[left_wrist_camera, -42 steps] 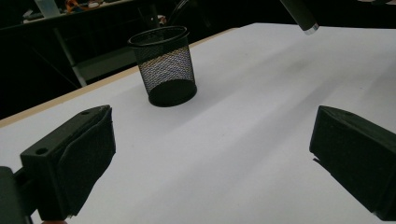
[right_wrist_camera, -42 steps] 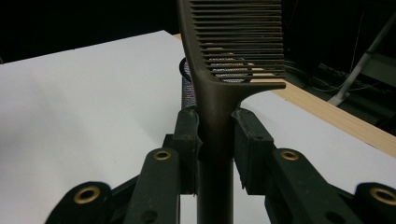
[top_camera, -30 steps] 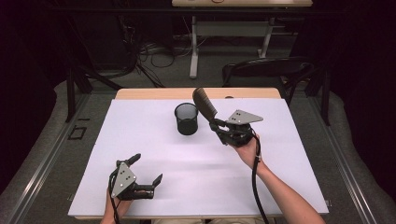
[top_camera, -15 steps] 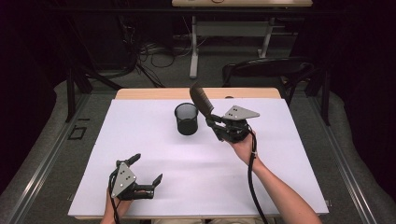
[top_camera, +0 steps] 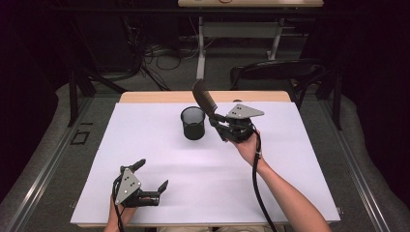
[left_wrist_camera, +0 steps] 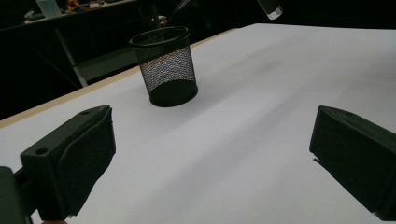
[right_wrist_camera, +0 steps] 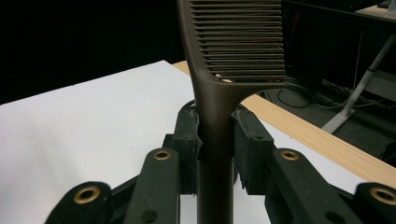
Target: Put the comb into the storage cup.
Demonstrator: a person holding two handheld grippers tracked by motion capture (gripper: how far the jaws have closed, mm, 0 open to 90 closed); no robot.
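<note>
My right gripper (top_camera: 218,123) clamps the comb (top_camera: 204,99) by its handle, raised beside the mesh cup (top_camera: 193,123) toward the table's far edge | my left gripper (top_camera: 150,181) rests wide open, empty, near front-left corner.

Black chair (top_camera: 275,72) behind white-covered table (top_camera: 145,140).

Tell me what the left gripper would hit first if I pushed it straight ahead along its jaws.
Probably the black mesh cup. In the left gripper view it stands ahead of the open left gripper, somewhat left of centre, with bare white table cover between; depth is unclear, so it might just slip past.
</note>
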